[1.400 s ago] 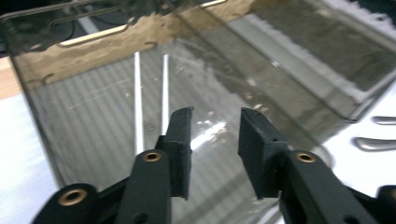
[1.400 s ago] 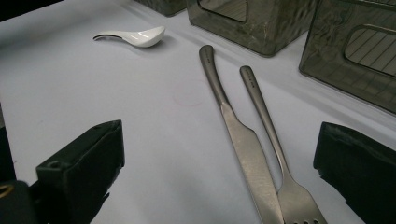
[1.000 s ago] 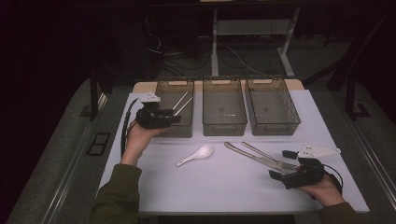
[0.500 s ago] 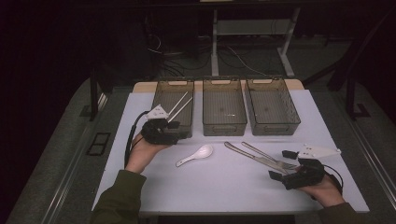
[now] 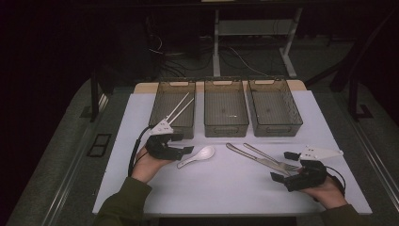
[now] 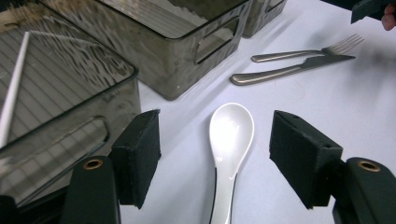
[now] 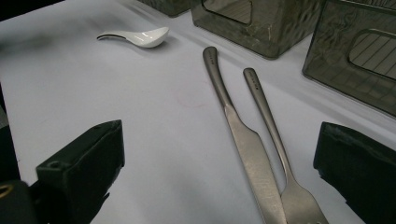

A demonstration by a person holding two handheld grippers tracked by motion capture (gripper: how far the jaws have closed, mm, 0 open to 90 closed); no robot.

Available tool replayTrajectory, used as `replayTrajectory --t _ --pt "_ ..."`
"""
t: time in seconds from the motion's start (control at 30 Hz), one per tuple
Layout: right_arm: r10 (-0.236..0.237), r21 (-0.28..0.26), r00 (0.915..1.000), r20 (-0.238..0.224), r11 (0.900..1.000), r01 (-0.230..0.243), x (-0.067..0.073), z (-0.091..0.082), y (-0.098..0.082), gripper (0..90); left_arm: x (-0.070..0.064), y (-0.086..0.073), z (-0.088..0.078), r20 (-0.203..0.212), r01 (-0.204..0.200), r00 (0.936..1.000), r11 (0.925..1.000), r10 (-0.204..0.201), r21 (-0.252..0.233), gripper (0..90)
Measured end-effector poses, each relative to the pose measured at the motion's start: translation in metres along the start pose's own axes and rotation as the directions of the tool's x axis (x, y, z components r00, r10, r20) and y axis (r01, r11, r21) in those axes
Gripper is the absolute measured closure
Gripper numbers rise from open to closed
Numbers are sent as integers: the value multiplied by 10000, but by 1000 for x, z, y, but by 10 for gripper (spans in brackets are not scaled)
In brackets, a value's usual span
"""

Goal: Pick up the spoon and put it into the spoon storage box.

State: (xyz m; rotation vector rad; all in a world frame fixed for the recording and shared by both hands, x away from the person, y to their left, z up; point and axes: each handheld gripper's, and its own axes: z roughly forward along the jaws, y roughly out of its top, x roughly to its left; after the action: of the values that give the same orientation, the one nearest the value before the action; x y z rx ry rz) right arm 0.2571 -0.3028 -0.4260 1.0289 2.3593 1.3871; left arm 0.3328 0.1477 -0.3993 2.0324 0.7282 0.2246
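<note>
**Operator:** Looking at the biggest things first: the white table (image 5: 141, 122) carries three smoky bins. The left bin (image 5: 162, 106), just ahead and to the left of my left gripper (image 5: 181, 143), holds a pair of white chopsticks (image 5: 181, 107); the middle bin (image 5: 226, 107) and right bin (image 5: 274, 107) look empty.

**Observer:** What has changed?

**Operator:** A second ago my left gripper was up at the left bin's near wall. It has since come back and down towards me, and its jaws have just been opening. I read that as the chopsticks being dealt with and the white spoon (image 6: 229, 135) being next.

**Observer:** Where is the spoon now?

**Operator:** Straight ahead of the left gripper, lying flat between its two pads with the bowl pointing away from it. The jaws stand fairly wide, with clear gaps on both sides; nothing is held or touched.

**Observer:** And the other hand?

**Operator:** My right gripper (image 5: 288, 165) has kept its place, jaws spread wide and empty. The knife (image 7: 240, 135) and fork (image 7: 275, 135) lie side by side between its pads, handles pointing away. It touches neither, as far as I can judge.
</note>
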Motion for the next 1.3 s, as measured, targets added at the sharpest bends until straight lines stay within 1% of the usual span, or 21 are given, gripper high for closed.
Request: replayTrajectory --t 0.07,0.2,0.27,0.3,0.33,0.4,0.43,0.5,0.53,0.6,0.63,0.7,0.77,0.8,0.83,0.93,1.07,1.13,1.17,1.23,1.3 --pt "15 -21 10000 -5 10000 -15 0 0 0 19 0 -3 4 79 81 9999 10000 -82 42 326" --pt "6 16 10000 13 10000 -6 0 0 0 19 0 -6 11 157 54 9999 9999 -56 118 326" --pt "3 25 10000 9 10000 -3 0 0 0 19 0 -6 13 159 -64 9999 9997 60 232 328" --pt "-7 32 10000 10 10000 7 0 0 0 19 0 -7 15 174 18 9998 9998 -21 213 330" --pt "-15 24 10000 7 10000 15 0 0 0 19 1 -7 16 228 -7 9997 9997 2 250 332" --pt "-18 25 10000 0 10000 18 0 0 0 19 0 -8 18 311 56 9995 9998 -63 214 353" --pt "2 42 10000 -2 10000 -2 0 1 0 19 1 -8 19 329 58 9994 9996 -67 277 365" --pt "24 77 10000 10 10000 -24 0 1 0 19 1 -8 22 388 87 9992 9997 -97 239 403" --pt "16 71 10000 4 10000 -16 0 1 0 19 1 -8 24 421 61 9991 9998 -70 202 436" --pt "24 60 10000 15 10000 -24 0 1 0 19 2 -7 28 367 137 9992 9999 -141 100 497" --pt "19 67 10000 17 10000 -19 0 1 0 19 2 -7 30 346 156 9993 9998 -160 99 542" --pt "0 77 10000 18 10000 0 -1 1 0 19 3 -4 35 117 39 9999 9998 -41 184 621" --pt "1 88 10000 25 10000 -1 0 2 0 19 3 -2 39 31 71 10000 9998 -72 182 690" --pt "-1 93 10000 21 10000 1 0 2 -1 19 3 -1 41 -8 118 9999 9997 -117 229 721" --pt "5 92 10000 21 10000 -6 0 2 -1 19 3 0 44 38 117 9999 9995 -118 306 757" --pt "49 108 10000 20 9999 -49 -1 2 -1 19 3 1 53 29 78 10000 9977 -80 675 830" --pt "38 118 10000 21 9999 -39 -1 2 -1 19 0 3 63 -91 -151 9998 9940 162 1080 886" --pt "19 117 10000 22 9999 -19 -1 2 -1 19 0 3 68 -187 -172 9996 9930 195 1169 887" --pt "22 124 10000 25 9999 -22 -1 2 -1 19 0 3 70 -263 -247 9993 9920 281 1235 887" --pt "33 126 10000 22 9999 -33 -1 2 -1 19 1 5 73 -500 -268 9982 9896 342 1412 887" --pt "32 128 10000 21 9999 -32 -1 2 -1 19 3 6 77 -538 -195 9982 9888 277 1480 888"
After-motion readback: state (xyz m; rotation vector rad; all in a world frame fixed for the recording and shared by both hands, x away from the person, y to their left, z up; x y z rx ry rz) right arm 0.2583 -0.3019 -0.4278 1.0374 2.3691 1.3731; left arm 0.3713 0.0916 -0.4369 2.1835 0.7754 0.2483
